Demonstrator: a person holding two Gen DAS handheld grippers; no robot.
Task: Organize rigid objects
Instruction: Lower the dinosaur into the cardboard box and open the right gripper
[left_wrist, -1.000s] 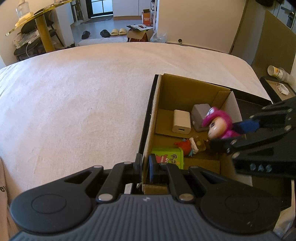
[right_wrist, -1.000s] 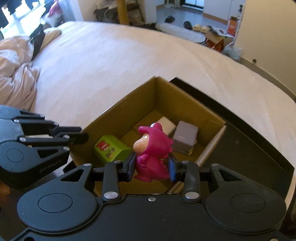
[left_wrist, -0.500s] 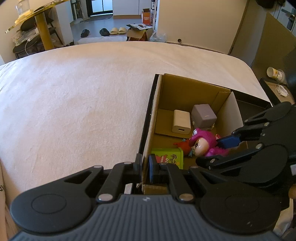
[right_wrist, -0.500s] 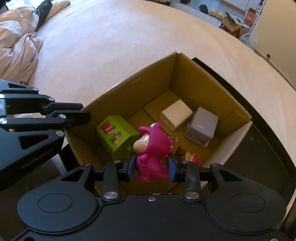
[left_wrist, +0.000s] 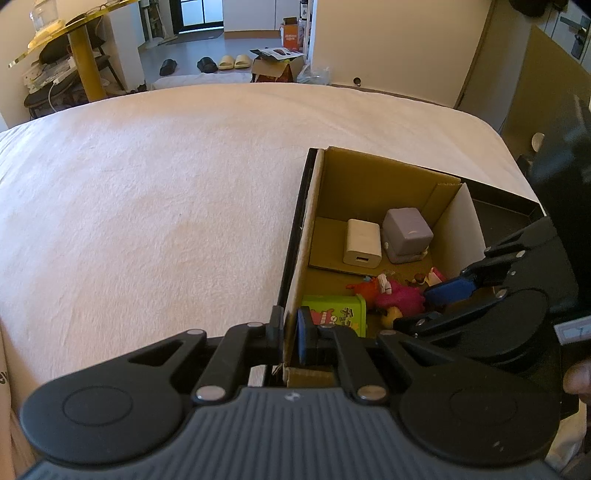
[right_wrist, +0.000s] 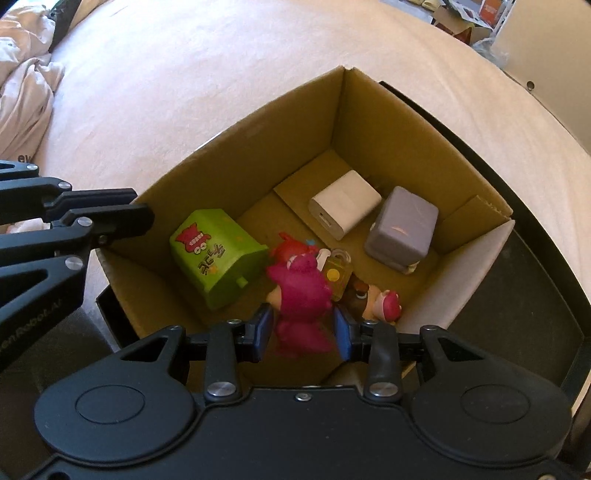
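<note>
An open cardboard box (right_wrist: 388, 122) stands in a black tray (right_wrist: 517, 295) on a bed. My left gripper (left_wrist: 290, 325) is shut on the box's near left wall (left_wrist: 295, 280) and also shows as the left gripper (right_wrist: 110, 214) in the right wrist view. My right gripper (right_wrist: 303, 330) is shut on a pink figurine (right_wrist: 301, 291), which hangs head-down just above the box floor. From the left wrist, the right gripper (left_wrist: 424, 306) reaches in from the right with the pink figurine (left_wrist: 397, 297). Under it lie a red toy (right_wrist: 291, 249) and a yellow piece (right_wrist: 334, 275).
In the box are a green carton (right_wrist: 218, 258), a white charger (right_wrist: 345, 208), a grey cube (right_wrist: 402, 229) and a small brown-and-pink figure (right_wrist: 373, 299). The pale bedsheet (left_wrist: 147, 203) spreads to the left. A crumpled blanket (right_wrist: 22, 85) lies at the far left.
My right gripper has come down into the box with the pink figurine and tipped it head-down. The left gripper has kept its hold on the wall.
</note>
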